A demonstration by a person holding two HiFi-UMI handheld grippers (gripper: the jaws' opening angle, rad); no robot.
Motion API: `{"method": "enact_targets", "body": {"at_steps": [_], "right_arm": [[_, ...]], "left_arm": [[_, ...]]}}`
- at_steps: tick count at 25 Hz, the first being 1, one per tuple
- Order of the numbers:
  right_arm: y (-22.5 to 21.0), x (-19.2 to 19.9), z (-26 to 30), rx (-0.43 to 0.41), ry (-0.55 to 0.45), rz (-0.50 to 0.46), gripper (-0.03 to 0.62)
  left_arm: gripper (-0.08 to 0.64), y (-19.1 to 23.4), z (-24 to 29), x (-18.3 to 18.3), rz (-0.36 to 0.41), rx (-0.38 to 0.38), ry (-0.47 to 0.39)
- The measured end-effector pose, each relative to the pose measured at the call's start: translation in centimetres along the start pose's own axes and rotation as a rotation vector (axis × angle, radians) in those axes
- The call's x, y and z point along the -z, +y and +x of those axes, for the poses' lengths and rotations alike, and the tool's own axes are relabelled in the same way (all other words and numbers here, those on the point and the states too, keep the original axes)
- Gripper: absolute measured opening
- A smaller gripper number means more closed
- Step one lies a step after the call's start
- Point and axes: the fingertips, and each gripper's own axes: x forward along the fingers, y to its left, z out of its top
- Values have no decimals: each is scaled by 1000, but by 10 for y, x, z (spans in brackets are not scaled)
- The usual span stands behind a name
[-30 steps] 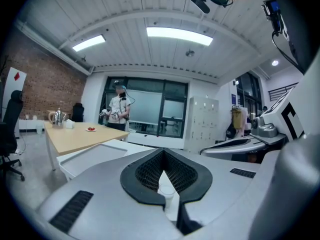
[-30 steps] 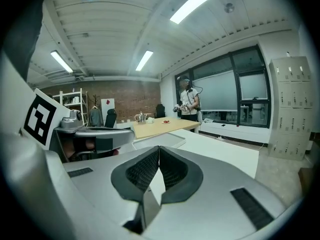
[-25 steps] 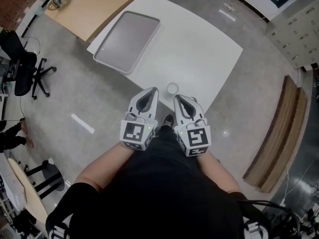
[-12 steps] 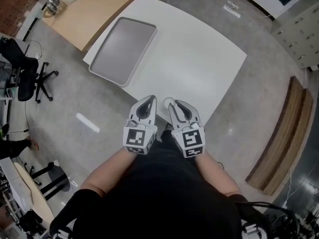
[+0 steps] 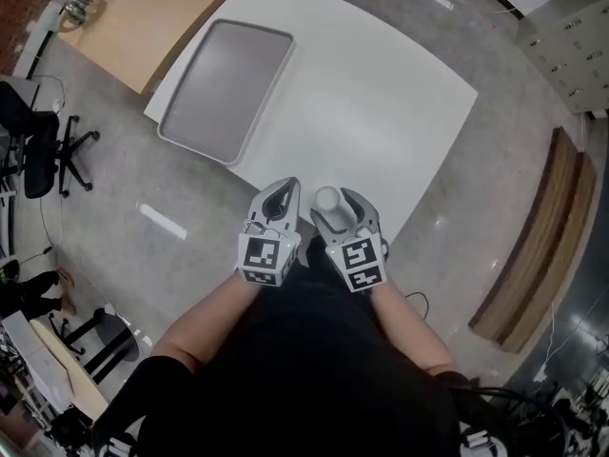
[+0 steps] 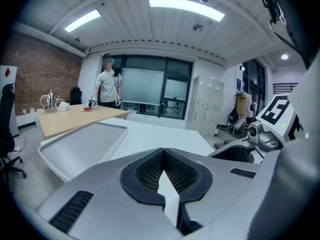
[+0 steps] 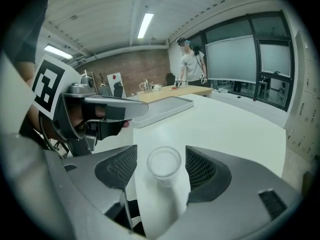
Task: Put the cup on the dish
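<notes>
The right gripper [image 5: 335, 209] has its jaws opening, and the cup [image 7: 164, 165] stands between the pads with neither one pressing on it. It is the nearer gripper for the pickup. The left gripper [image 5: 282, 198], just beside it, is clenched on nothing. The cup sits at the near edge of the white table [image 5: 381, 93]. It is small, of clear plastic, upright, mouth up, and looks empty. The grey tray [image 5: 225, 89] lies well apart, ahead and to the left, along the table's far left edge.
</notes>
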Motion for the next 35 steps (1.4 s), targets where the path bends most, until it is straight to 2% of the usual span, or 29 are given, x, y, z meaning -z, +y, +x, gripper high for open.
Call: {"method": "enact_targets", "body": {"at_steps": [5, 10, 22, 26, 35], "right_arm": [[-6, 20, 20, 17, 45, 19, 252], [-10, 33, 41, 23, 87, 15, 252], [-14, 40, 65, 74, 105, -8, 250], [-10, 13, 50, 92, 65, -11, 250], [19, -93, 20, 62, -57, -45, 250]], "left_arm": [[5, 4, 19, 26, 16, 35, 40], [6, 8, 34, 48, -5, 56, 78], [6, 24, 36, 66, -27, 79, 96], [6, 27, 25, 49, -17, 91, 76], [6, 59, -25, -23, -11, 59, -35]]}}
